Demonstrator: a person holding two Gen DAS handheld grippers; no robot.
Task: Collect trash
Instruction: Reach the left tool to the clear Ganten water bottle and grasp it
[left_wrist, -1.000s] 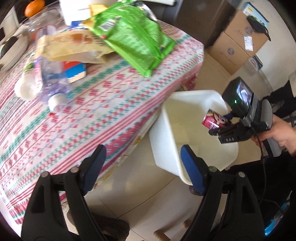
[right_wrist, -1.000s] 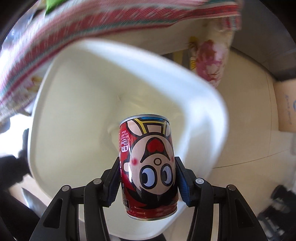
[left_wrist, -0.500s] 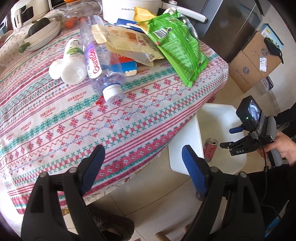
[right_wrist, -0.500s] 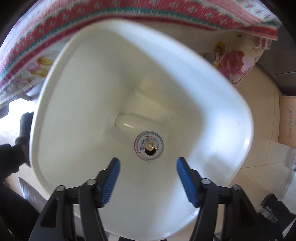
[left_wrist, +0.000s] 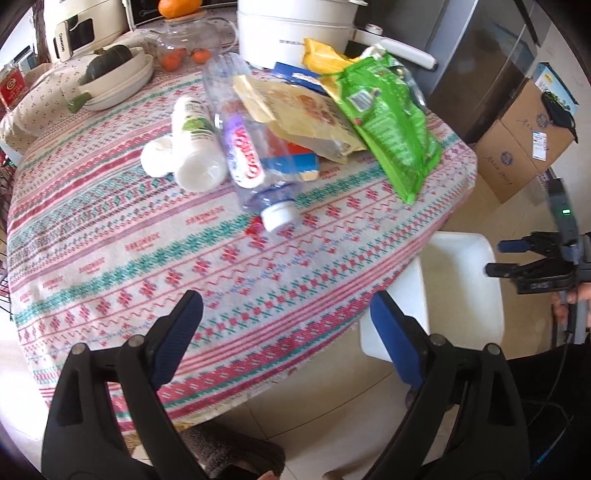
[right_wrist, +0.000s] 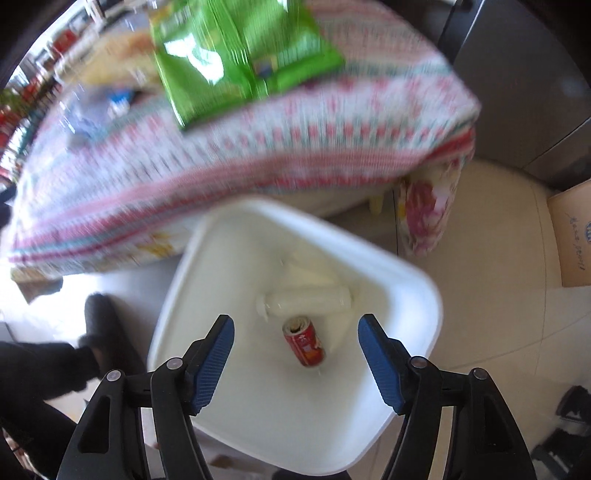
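A white bin stands on the floor beside the table; it also shows in the left wrist view. A red can and a white bottle lie at its bottom. My right gripper is open and empty above the bin, also seen in the left wrist view. My left gripper is open and empty over the table's near edge. On the table lie a clear plastic bottle, a white bottle, a beige bag and a green bag.
The table has a patterned cloth. At its back stand a white pot, a bowl and a glass jar. Cardboard boxes and a dark cabinet stand to the right. A slippered foot is left of the bin.
My right gripper opened and let the red can fall into the bin, then drew up and back. My left gripper swung up over the table.
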